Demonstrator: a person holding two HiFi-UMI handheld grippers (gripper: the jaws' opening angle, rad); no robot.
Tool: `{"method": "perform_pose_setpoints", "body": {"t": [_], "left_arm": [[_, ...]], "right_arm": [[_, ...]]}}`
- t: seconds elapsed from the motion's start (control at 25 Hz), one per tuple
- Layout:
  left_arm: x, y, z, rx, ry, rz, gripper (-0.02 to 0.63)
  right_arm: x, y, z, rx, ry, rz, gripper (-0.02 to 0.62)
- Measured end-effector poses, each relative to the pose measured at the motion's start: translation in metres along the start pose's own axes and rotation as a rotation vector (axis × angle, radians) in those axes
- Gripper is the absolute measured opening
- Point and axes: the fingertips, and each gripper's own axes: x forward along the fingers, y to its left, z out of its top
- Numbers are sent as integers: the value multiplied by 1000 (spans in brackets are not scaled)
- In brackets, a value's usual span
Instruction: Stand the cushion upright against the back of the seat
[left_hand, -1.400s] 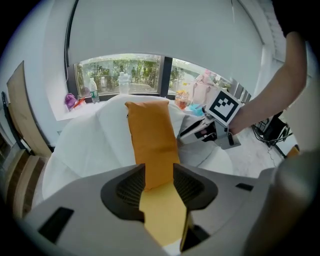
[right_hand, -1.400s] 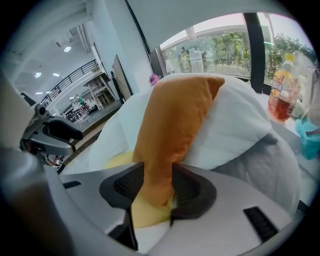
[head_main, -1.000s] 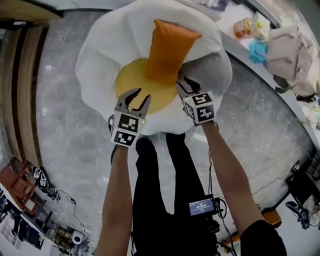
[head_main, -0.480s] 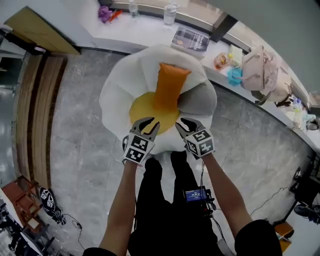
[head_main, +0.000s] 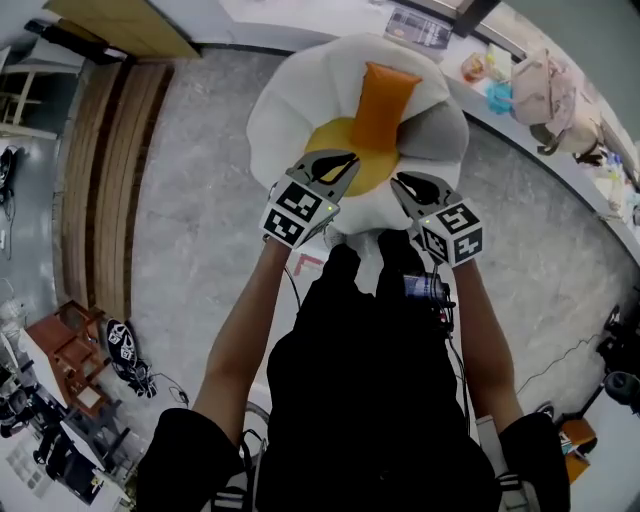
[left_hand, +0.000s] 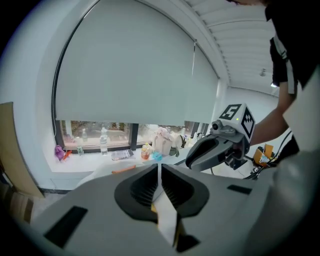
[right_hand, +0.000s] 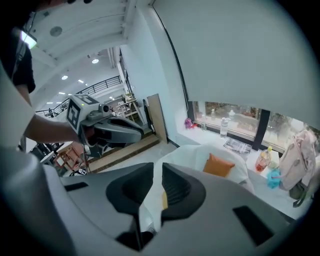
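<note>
One orange cushion (head_main: 385, 98) stands upright against the back of one white seat (head_main: 285, 100), at 12 o'clock of its yellow centre (head_main: 330, 135); the left hand-held gripper (head_main: 345, 163) sits at 7 o'clock and the right hand-held gripper (head_main: 401, 183) at 5 o'clock, both clear of the cushion; both have just been closing; left jaws almost together, right jaws narrow, nothing between either.

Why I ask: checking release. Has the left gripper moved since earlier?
Yes: left gripper backed from cushion to the seat's front edge, empty jaws just closing.
</note>
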Motion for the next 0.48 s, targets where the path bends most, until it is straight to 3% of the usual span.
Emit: {"method": "perform_pose_setpoints", "body": {"t": [0.24,0.48], "left_arm": [[-57,-49,-21,-36,-28,-95,14],[-83,-109,-32,-80,-43,-170,14]], "right_arm": [[-19,80,-9,32,-69,25,35],[-50,119,-31,44,-88,68,18]]}}
